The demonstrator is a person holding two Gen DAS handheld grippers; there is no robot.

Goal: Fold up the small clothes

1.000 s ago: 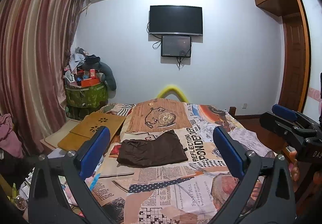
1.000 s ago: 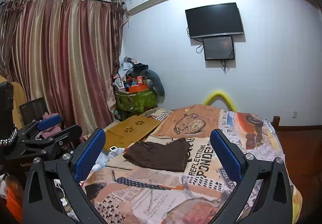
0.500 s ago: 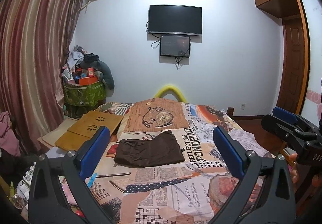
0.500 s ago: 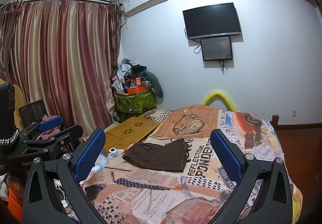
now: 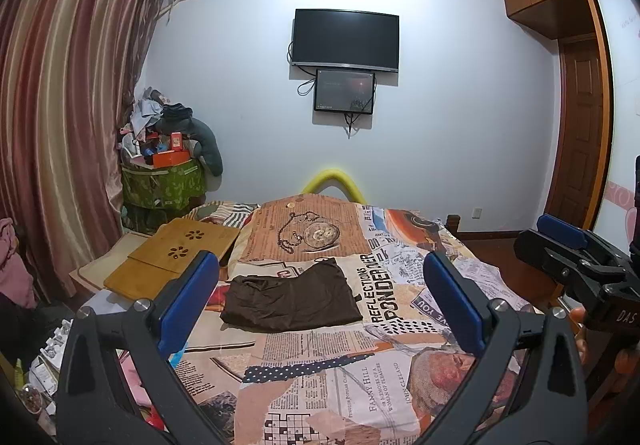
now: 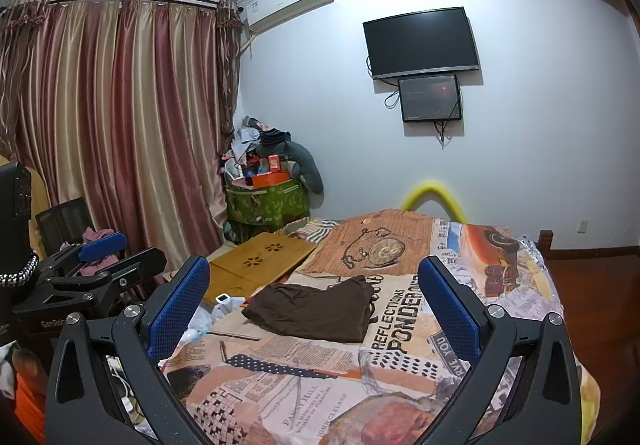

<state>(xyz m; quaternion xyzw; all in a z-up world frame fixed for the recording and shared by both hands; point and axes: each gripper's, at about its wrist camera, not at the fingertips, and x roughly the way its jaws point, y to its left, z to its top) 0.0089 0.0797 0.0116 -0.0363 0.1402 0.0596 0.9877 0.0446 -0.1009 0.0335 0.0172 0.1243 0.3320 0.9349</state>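
A dark brown small garment [image 5: 290, 299] lies folded flat on the bed's newspaper-print cover [image 5: 360, 373]; it also shows in the right wrist view [image 6: 316, 311]. My left gripper [image 5: 320, 301] is open and empty, held above the near part of the bed, well short of the garment. My right gripper [image 6: 314, 309] is open and empty too, also back from the garment. Each gripper shows in the other's view: the right one [image 5: 576, 257] at the right edge, the left one [image 6: 92, 265] at the left.
A wooden lap desk [image 5: 176, 257] lies at the bed's left side. A green bin piled with clutter [image 5: 164, 181] stands in the far left corner by the curtains [image 5: 60, 125]. A TV [image 5: 346, 39] hangs on the far wall. A wooden door [image 5: 580, 133] is at the right.
Both grippers have drifted slightly; the garment sits a little lower and more to the left in the left wrist view. Both stay open. The garment has not moved on the bed.
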